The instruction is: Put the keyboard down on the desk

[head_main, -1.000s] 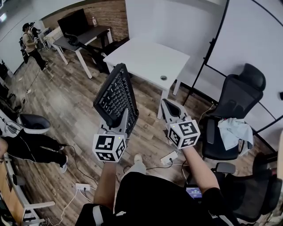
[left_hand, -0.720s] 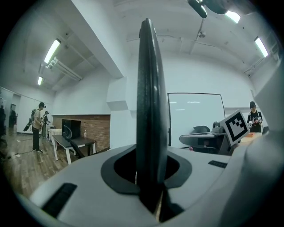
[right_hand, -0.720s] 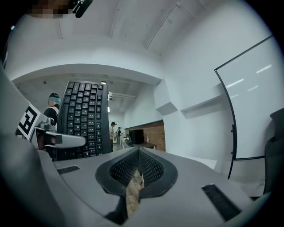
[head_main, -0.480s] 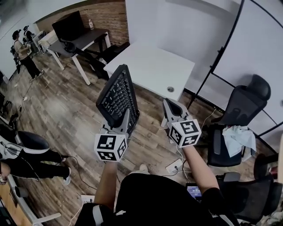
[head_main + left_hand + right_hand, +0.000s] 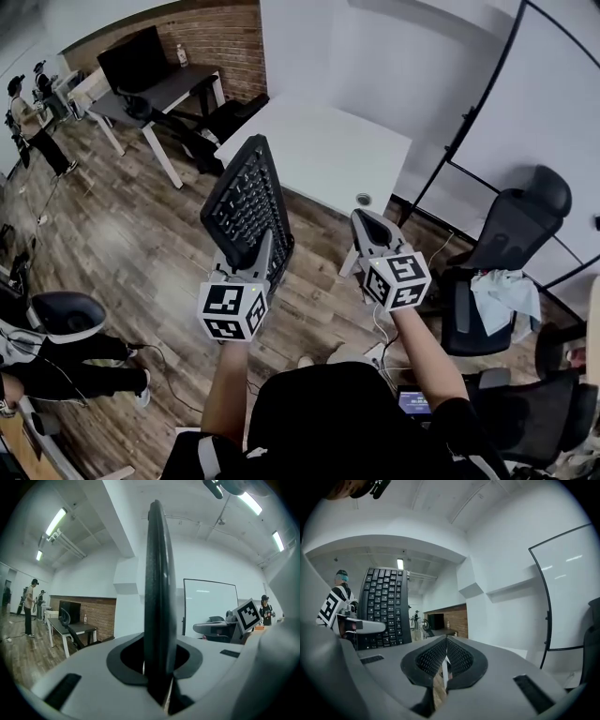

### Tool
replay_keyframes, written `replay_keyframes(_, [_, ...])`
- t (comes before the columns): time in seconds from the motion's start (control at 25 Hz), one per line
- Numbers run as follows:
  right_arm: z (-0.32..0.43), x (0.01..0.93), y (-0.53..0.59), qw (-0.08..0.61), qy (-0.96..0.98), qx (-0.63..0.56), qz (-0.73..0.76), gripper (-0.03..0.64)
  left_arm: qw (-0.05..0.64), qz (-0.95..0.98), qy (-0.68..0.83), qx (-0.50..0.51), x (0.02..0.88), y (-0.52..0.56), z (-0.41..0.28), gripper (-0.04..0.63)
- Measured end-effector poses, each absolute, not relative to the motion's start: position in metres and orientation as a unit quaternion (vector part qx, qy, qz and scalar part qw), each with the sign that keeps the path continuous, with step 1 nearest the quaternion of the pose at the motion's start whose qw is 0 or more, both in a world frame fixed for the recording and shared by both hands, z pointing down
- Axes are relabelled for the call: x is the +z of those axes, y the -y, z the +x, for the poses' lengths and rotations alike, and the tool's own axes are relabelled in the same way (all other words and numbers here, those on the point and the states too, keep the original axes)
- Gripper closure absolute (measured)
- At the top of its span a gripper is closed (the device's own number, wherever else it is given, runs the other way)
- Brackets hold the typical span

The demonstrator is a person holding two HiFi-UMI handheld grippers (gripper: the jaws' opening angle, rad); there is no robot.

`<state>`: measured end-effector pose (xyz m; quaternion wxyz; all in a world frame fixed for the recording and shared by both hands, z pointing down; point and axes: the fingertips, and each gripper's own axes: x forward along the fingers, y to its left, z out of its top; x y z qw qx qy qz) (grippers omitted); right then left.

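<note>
A black keyboard (image 5: 247, 202) stands on end in the air, its near edge clamped in my left gripper (image 5: 253, 259). Edge-on, it fills the middle of the left gripper view as the keyboard's dark rim (image 5: 158, 597) between the jaws. Its keys face right, toward my right gripper (image 5: 367, 228), which hangs shut and empty a hand's width away. From the right gripper view the keyboard (image 5: 385, 606) shows key side on at the left, and the right gripper (image 5: 444, 656) has its pads together. The white desk (image 5: 319, 150) lies just beyond both grippers, bare apart from a cable hole.
A black office chair (image 5: 497, 262) with a cloth on its seat stands at the right beside a whiteboard (image 5: 548, 122). A dark desk with a monitor (image 5: 141, 70) is at the far left against a brick wall. Cables and a power strip lie on the wooden floor.
The view has drawn closer to the white desk, which now sits nearer the grippers. Both grippers keep their hold and spacing; the keyboard stays upright.
</note>
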<state>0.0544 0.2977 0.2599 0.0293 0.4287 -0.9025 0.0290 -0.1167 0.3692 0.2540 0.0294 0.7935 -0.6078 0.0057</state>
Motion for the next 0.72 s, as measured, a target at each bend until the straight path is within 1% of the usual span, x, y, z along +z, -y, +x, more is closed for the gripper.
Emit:
replay_keyframes(0.32, [0.047,0.266,-0.267,0.031,0.903,0.027,0.429,0.575,0.034,0.796,0.605,0.006,0.259,-0.339,-0.124,0.508])
replay_keyframes(0.72, [0.044,0.277,-0.185,0.024,0.904,0.044,0.424,0.575,0.036,0.791,0.610,0.022,0.265,-0.259,-0.126,0.508])
